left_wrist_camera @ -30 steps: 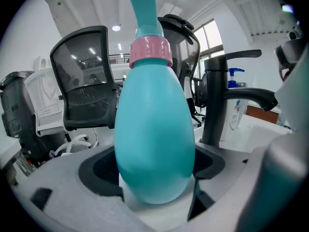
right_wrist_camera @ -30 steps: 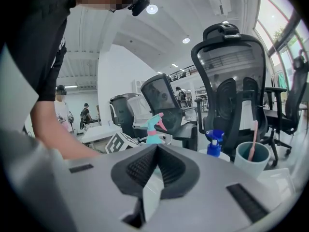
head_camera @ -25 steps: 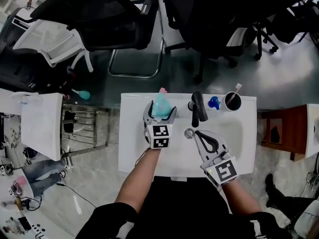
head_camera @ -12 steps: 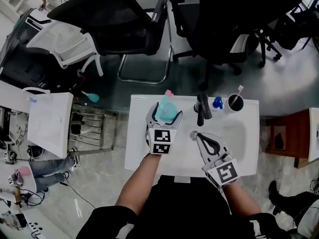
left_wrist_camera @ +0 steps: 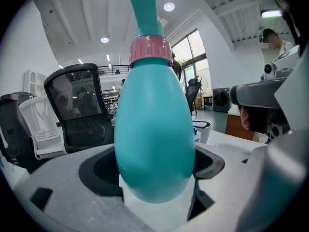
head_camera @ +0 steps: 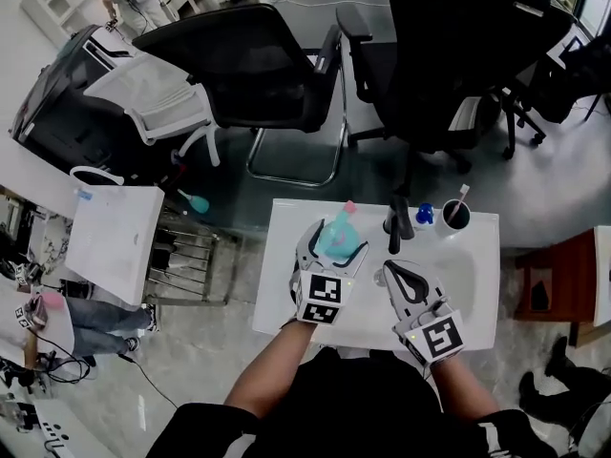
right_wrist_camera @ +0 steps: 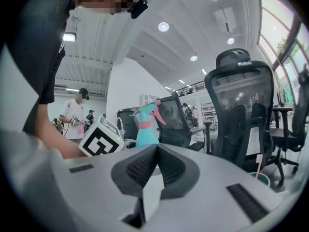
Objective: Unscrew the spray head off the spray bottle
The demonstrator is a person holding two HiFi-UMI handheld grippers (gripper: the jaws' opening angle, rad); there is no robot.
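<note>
A teal spray bottle (head_camera: 333,238) with a pink collar (left_wrist_camera: 149,50) and pink trigger stands upright at the back left of the white washbasin top (head_camera: 283,294). My left gripper (head_camera: 334,243) is shut on its round body, one jaw on each side. The bottle (left_wrist_camera: 154,129) fills the left gripper view, its spray head running out of the top of the picture. My right gripper (head_camera: 391,272) is shut and empty to the right, near the basin's drain. In the right gripper view (right_wrist_camera: 155,151) the bottle (right_wrist_camera: 146,131) shows to the left, apart from it.
A black faucet (head_camera: 399,216), a small blue object (head_camera: 424,216) and a dark cup with a toothbrush (head_camera: 455,215) line the basin's back edge. Office chairs (head_camera: 258,74) stand beyond, a white table (head_camera: 110,241) at left, a wooden cabinet (head_camera: 549,289) at right.
The head view has shifted, so the basin sits lower and further right in the picture. Both grippers and the bottle keep the same places on the basin.
</note>
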